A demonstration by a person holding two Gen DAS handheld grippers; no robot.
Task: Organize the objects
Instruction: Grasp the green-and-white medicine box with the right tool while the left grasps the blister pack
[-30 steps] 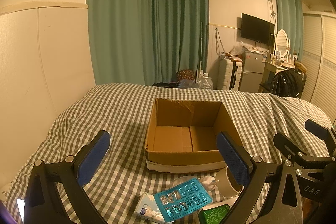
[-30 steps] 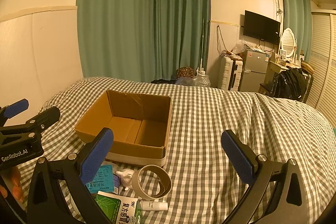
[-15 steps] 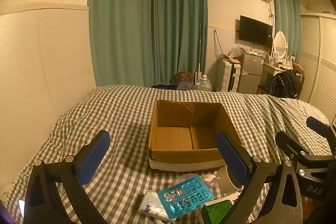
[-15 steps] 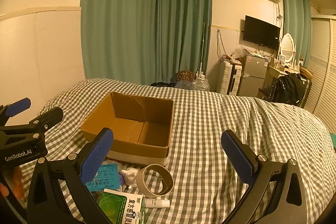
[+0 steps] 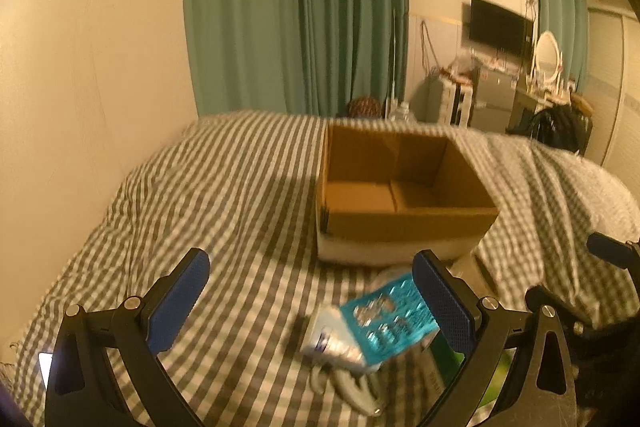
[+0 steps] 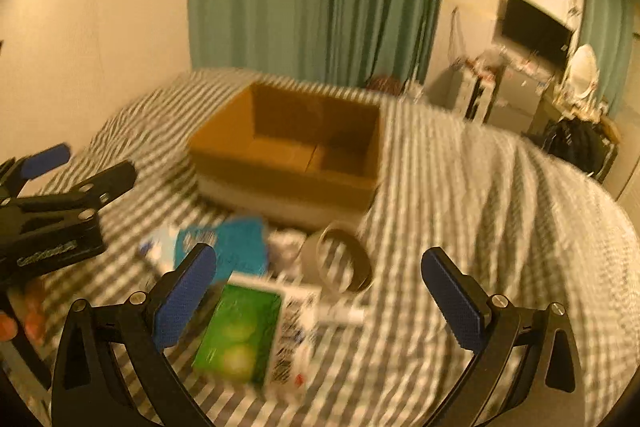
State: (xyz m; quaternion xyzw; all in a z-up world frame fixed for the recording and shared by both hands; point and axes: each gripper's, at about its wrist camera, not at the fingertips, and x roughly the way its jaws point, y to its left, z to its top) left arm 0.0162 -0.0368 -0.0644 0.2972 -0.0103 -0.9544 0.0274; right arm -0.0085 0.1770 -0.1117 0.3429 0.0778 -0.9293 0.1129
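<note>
Both hand-held grippers, left [image 5: 308, 297] and right [image 6: 320, 287], spread wide, empty, cardboard box [image 5: 400, 195] mouth up, long axis crosswise

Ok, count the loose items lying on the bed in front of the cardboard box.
5 I can make out: a teal blister pack, a tape roll, a green-and-white box, a small white tube and a white packet. Motion blur may hide others.

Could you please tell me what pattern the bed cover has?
The bed cover is a grey-and-white check, shown best in the left wrist view.
</note>
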